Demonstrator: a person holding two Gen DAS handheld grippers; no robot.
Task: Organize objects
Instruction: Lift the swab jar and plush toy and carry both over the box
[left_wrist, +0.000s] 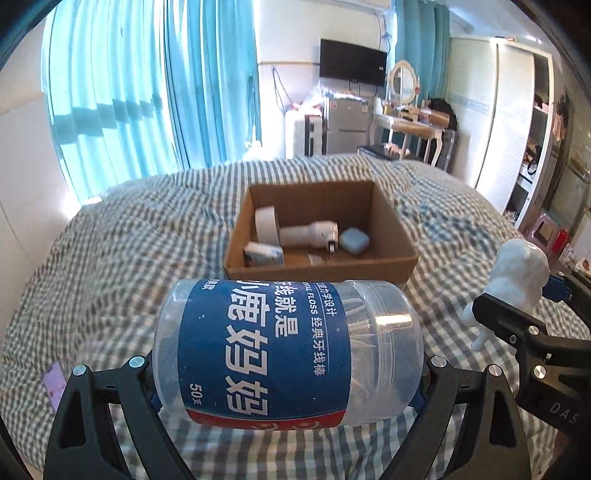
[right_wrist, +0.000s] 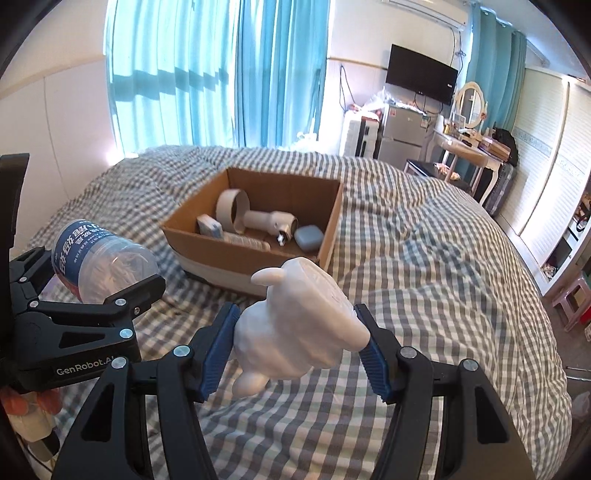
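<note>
Plastic floss jar (left_wrist: 288, 354) clamped sideways in left tongs (left_wrist: 288, 373) | right tongs (right_wrist: 295, 343) grip white figurine (right_wrist: 295, 328)

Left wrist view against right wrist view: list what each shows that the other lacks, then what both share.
Only the left wrist view shows the floss jar's full blue label, gripped end to end in the left gripper. Only the right wrist view shows the right gripper's blue pads squeezing the white figurine. Both show the cardboard box on the checked blanket, holding a tape roll and blue case.
</note>
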